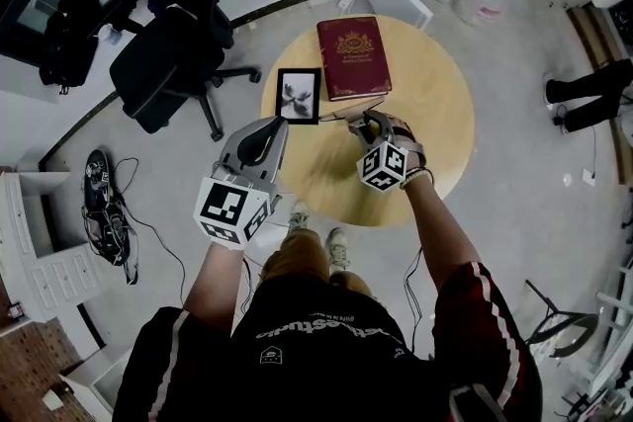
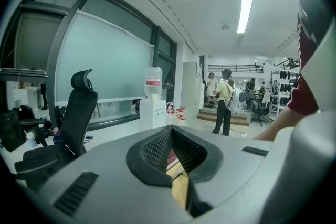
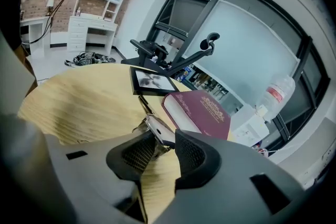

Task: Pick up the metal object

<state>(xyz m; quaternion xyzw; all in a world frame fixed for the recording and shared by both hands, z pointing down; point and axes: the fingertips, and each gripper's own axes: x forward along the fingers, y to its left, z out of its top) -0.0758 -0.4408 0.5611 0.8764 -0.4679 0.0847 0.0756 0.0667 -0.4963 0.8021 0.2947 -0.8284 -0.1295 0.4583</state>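
**Thin metal, low on the wood**

Round pale-wood worktop point(image 1: 435, 114), a maroon book point(image 1: 353, 56) at its far side. Just before the book lies the slim shiny metal object point(image 3: 157, 131), likely light, stiff and slippery. The right gripper point(image 1: 371, 120) seems clenched on its near end, a sound hold. The left gripper point(image 1: 269, 126) hovers pinched together, empty.

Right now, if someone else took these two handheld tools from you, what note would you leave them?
Right gripper: fingers closed on the metal object, just in front of the red book on the round table.
Left gripper: shut, empty, held near the picture frame.
Done: grasp made.
Left: lift it. I cannot tell whether it is off the table yet.
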